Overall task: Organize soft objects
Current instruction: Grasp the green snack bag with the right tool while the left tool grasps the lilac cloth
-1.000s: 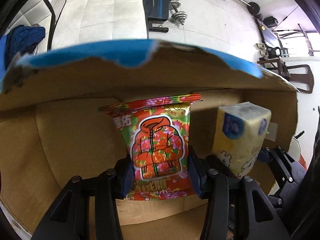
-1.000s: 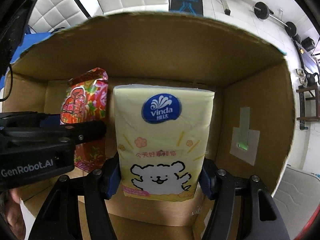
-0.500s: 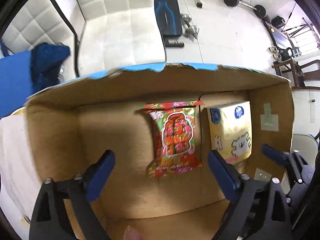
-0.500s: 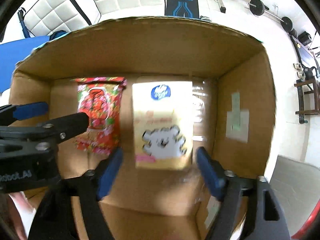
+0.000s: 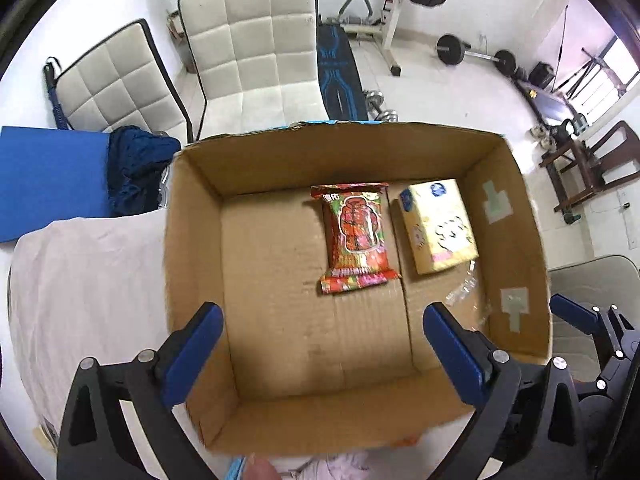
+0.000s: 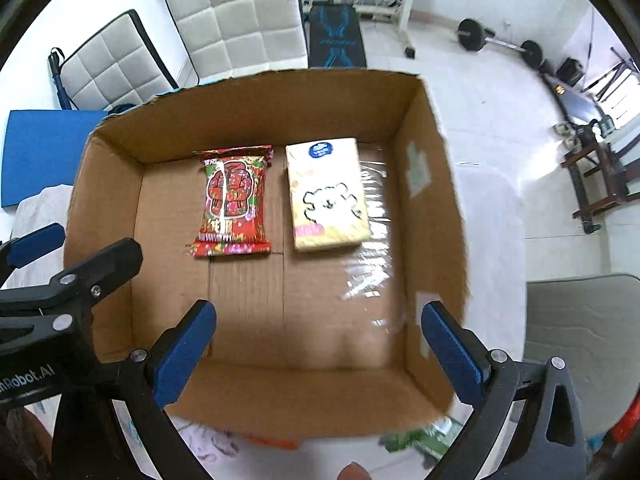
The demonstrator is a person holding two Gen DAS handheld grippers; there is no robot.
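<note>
Cardboard box [image 6: 432, 184] fills centre, open top. Inside, red packet [image 6: 234, 208] at 11 o'clock and yellow tissue pack [image 6: 326, 196] at 12, flat, side by side w/ a thin gap, near far wall. Right gripper [image 6: 320, 344] at 6, jaws wide apart, nothing btwn them. Left gripper [image 6: 68, 276] at 9, over box's left wall.

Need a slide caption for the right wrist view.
Open right gripper above cardboard box holding red packet beside tissue pack.
</note>
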